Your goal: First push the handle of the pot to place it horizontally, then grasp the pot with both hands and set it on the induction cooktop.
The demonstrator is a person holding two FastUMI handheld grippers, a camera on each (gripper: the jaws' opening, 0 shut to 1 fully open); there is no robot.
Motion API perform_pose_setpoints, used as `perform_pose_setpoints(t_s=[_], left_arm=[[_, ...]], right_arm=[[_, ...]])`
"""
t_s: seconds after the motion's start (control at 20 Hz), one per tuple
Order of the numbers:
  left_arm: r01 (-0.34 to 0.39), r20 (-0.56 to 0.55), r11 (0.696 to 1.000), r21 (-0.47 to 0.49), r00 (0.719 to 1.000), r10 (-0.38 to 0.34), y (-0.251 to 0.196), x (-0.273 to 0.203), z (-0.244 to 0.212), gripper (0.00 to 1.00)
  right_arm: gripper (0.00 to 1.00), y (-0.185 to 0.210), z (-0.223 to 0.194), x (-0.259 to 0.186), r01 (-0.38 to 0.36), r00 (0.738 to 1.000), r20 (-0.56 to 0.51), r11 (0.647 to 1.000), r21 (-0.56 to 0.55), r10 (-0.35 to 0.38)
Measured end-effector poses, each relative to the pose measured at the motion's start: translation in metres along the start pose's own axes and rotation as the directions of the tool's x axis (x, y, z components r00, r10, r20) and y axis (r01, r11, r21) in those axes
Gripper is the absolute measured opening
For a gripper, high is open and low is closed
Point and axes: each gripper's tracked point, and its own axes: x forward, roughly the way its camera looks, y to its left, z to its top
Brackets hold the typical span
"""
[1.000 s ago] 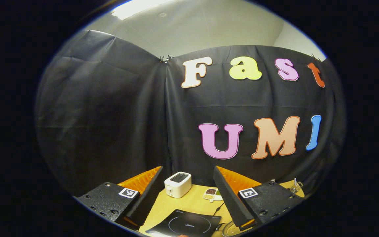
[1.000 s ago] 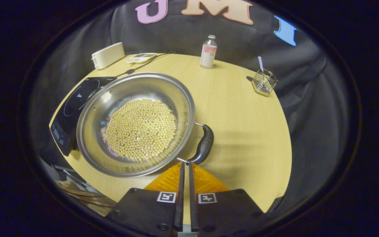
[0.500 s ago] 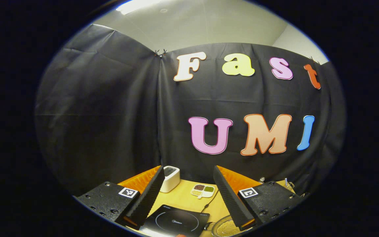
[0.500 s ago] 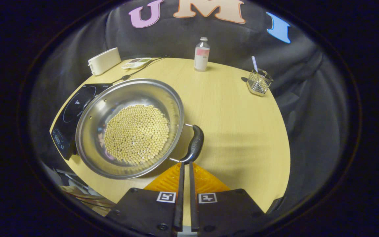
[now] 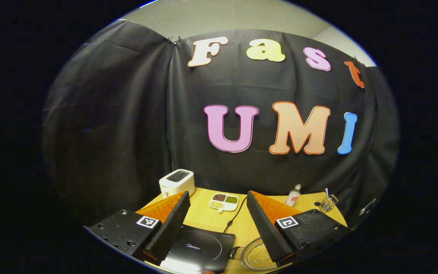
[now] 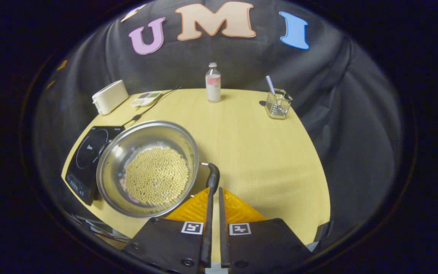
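A steel pot (image 6: 143,144) holding pale round beans (image 6: 156,176) stands on the yellow table, its left rim over the black induction cooktop (image 6: 86,156). Its black side handle (image 6: 213,176) points toward me on the pot's right. In the right gripper view my right gripper (image 6: 213,189) is shut, fingertips just at the handle's near end, nothing held between them. In the left gripper view my left gripper (image 5: 217,198) hangs open above the cooktop (image 5: 200,249), with the pot's rim (image 5: 247,257) behind its right finger.
A white toaster (image 6: 109,96), a small divided dish (image 6: 146,99) and the cooktop's cord lie at the back left. A bottle with a pink label (image 6: 213,82) and a glass holder with a straw (image 6: 276,104) stand at the back. The table's edge curves close on the right.
The right gripper has pulled back and risen; the pot looks smaller and its handle now points more toward me. The left gripper has tilted down, bringing more of the table into view.
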Motion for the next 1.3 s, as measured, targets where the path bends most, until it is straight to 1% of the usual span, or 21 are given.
perform_pose_setpoints(t_s=[0.05, 0.1, 0.15, 0.2, 0.3, 0.35, 0.4, 0.45, 0.65, 0.7, 0.8, 0.85, 1.05, 1.15, 1.25, 1.3], left_arm=[[0.008, -0.027, 1.0, 0.007, 1.0, -0.008, -0.001, 0.005, -0.012, 0.94], [0.015, -0.054, 1.0, 0.013, 0.998, -0.014, -0.001, 0.008, -0.024, 0.96], [0.026, -0.078, 0.999, 0.02, 0.997, -0.024, -0.003, 0.012, -0.036, 0.96], [0.044, -0.098, 0.999, 0.021, 0.994, -0.042, -0.007, 0.016, -0.047, 0.97], [0.071, -0.135, 0.997, 0.023, 0.989, -0.067, -0.015, 0.022, -0.066, 0.97], [0.083, -0.155, 0.996, 0.029, 0.985, -0.078, -0.018, 0.025, -0.077, 0.96], [0.096, -0.175, 0.995, 0.039, 0.981, -0.088, -0.02, 0.027, -0.087, 0.97], [0.11, -0.197, 0.993, 0.053, 0.976, -0.097, -0.023, 0.028, -0.097, 0.97], [0.168, -0.281, 0.984, 0.063, 0.949, -0.144, -0.037, 0.035, -0.133, 0.97], [0.178, -0.299, 0.982, 0.06, 0.942, -0.153, -0.039, 0.037, -0.141, 0.97], [0.197, -0.348, 0.979, 0.06, 0.923, -0.165, -0.041, 0.04, -0.158, 0.97], [0.206, -0.372, 0.977, 0.061, 0.913, -0.169, -0.041, 0.044, -0.167, 0.97], [0.242, -0.478, 0.97, 0.032, 0.856, -0.197, -0.044, 0.044, -0.205, 0.98], [0.256, -0.505, 0.966, 0.036, 0.839, -0.204, -0.044, 0.046, -0.219, 0.98], [0.287, -0.544, 0.957, 0.049, 0.811, -0.216, -0.047, 0.045, -0.234, 0.98], [0.302, -0.562, 0.952, 0.048, 0.796, -0.225, -0.049, 0.044, -0.241, 0.98]], right_arm=[[0.11, 0.0, 0.006, -0.001, 0.0, 1.0, 0.014, 1.0, 0.015, 0.0], [0.11, 0.0, 0.01, 0.003, 0.004, 1.0, 0.026, 1.0, 0.029, -0.005], [0.15, -0.001, 0.012, 0.0, 0.005, 1.0, 0.03, 0.999, 0.039, -0.006], [0.31, -0.002, 0.015, -0.001, 0.012, 0.999, 0.032, 0.999, 0.044, -0.013], [0.31, -0.005, 0.019, 0.002, 0.029, 0.999, 0.043, 0.998, 0.057, -0.032], [0.28, -0.002, 0.021, 0.002, 0.024, 0.999, 0.044, 0.997, 0.069, -0.027], [0.35, 0.0, 0.023, 0.002, 0.026, 0.999, 0.045, 0.997, 0.076, -0.03], [0.38, 0.0, 0.025, 0.004, 0.029, 0.998, 0.049, 0.996, 0.079, -0.033], [0.7, 0.008, 0.027, 0.012, 0.024, 0.999, 0.044, 0.996, 0.085, -0.028], [0.8, 0.009, 0.027, 0.013, 0.024, 0.999, 0.04, 0.996, 0.089, -0.028], [0.94, 0.012, 0.026, 0.017, 0.028, 0.999, 0.034, 0.995, 0.1, -0.031], [0.97, 0.013, 0.025, 0.019, 0.03, 0.999, 0.027, 0.994, 0.103, -0.033], [0.96, 0.015, 0.018, 0.032, 0.045, 0.999, -0.004, 0.993, 0.106, -0.045], [0.96, 0.013, 0.01, 0.038, 0.059, 0.998, -0.032, 0.992, 0.107, -0.056], [0.96, 0.011, 0.004, 0.045, 0.073, 0.996, -0.063, 0.99, 0.118, -0.066], [0.98, 0.013, 0.001, 0.048, 0.072, 0.995, -0.08, 0.989, 0.129, -0.062]])
